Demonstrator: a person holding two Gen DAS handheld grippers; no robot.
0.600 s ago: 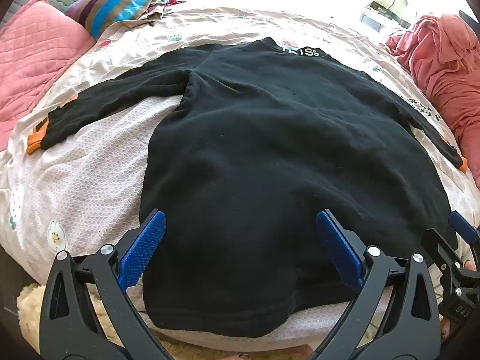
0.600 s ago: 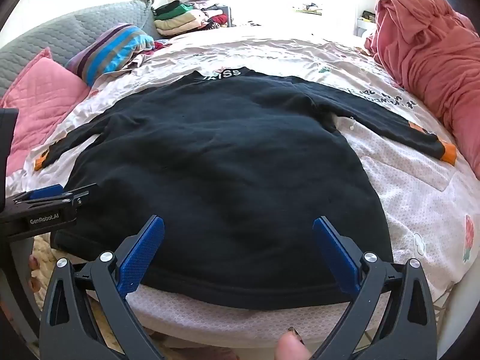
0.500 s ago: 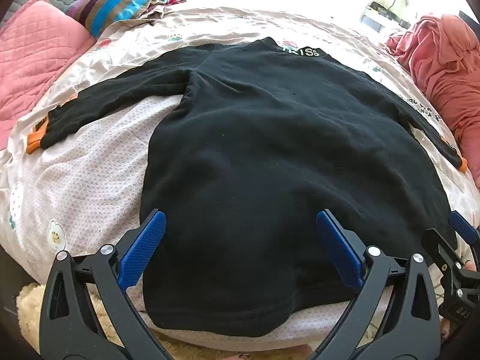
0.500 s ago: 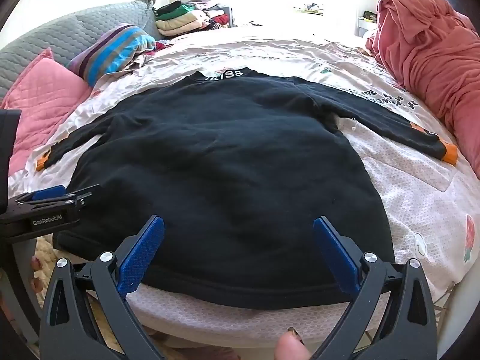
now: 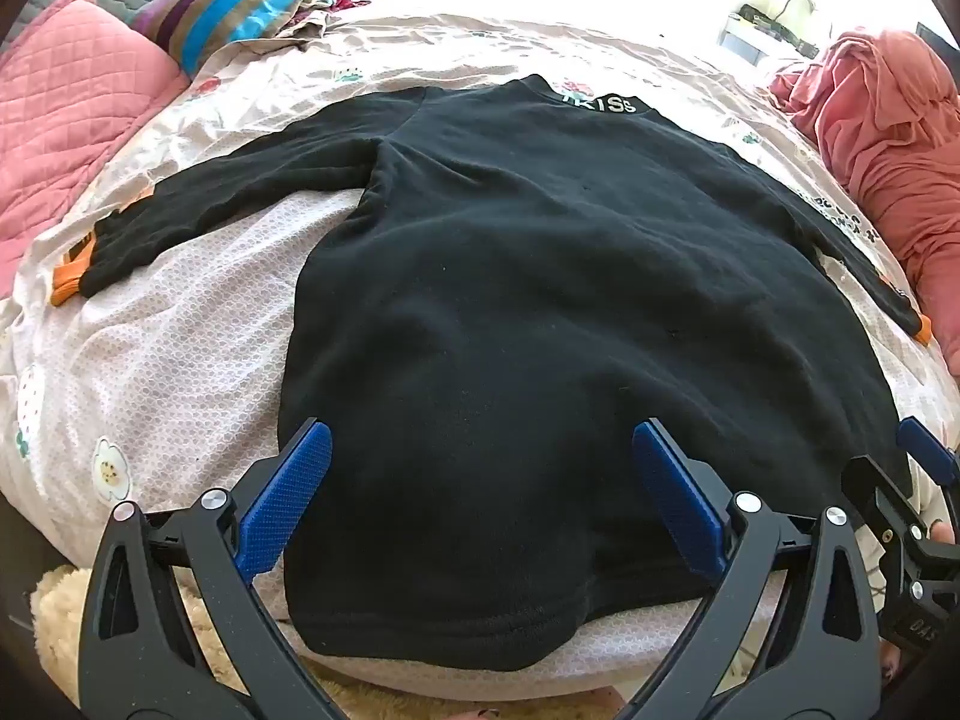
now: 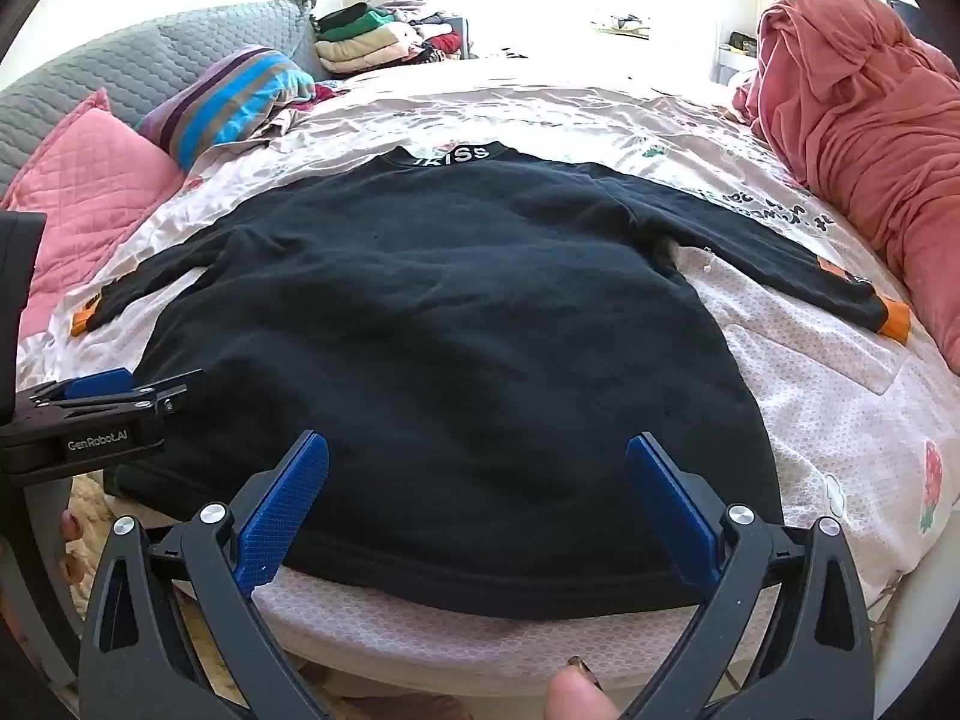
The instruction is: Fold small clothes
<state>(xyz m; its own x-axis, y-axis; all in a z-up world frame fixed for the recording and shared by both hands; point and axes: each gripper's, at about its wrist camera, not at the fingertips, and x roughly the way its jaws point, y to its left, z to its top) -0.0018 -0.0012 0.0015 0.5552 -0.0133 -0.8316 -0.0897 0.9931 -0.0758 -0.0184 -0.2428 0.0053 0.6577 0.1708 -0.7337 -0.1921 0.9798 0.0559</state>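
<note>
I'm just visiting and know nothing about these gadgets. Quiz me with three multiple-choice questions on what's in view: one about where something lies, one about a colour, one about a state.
1. Where does the black sweater lie?
A. spread flat on the bed
B. hung on a hook
C. on the pink pillow

2. What colour are the sweater's cuffs?
A. green
B. orange
C. white

3. How are the left gripper and right gripper set?
A. both clamped on the hem
B. one shut
C. both open, holding nothing

Answers:
1 A, sleeves spread out on the sheet.
2 B, orange shows at both sleeve ends.
3 C, the blue pads stand wide apart above the hem.
</note>
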